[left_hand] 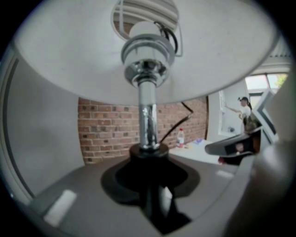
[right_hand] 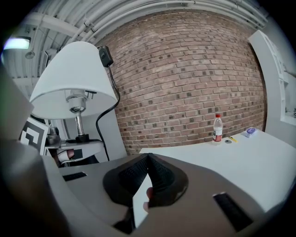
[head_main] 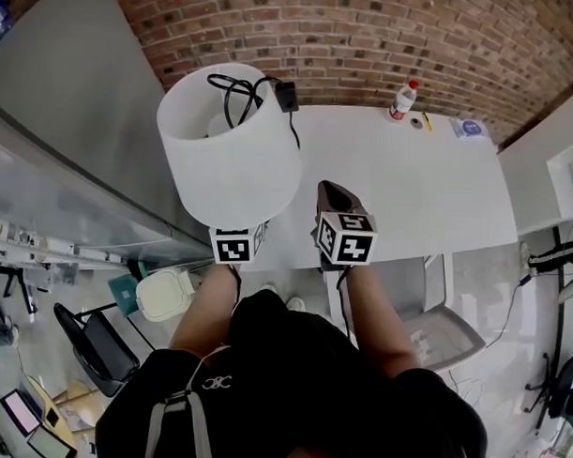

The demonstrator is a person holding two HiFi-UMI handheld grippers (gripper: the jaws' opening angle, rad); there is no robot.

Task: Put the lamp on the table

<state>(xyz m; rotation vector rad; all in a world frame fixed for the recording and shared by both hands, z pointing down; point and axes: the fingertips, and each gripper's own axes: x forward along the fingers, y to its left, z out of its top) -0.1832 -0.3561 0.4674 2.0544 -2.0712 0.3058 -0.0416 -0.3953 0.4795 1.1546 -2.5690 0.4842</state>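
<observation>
Near table [head_main: 426, 190], lamp [head_main: 232, 155] in left tool [left_hand: 149, 172]

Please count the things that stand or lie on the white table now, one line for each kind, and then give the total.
bottle: 1
small round thing: 1
yellow stick: 1
blue and white packet: 1
Total: 4
The lamp is in the left tool, not on the table, so it is not counted.

Red-capped bottle [head_main: 405, 99] close before a red brick wall [head_main: 373, 32]
</observation>
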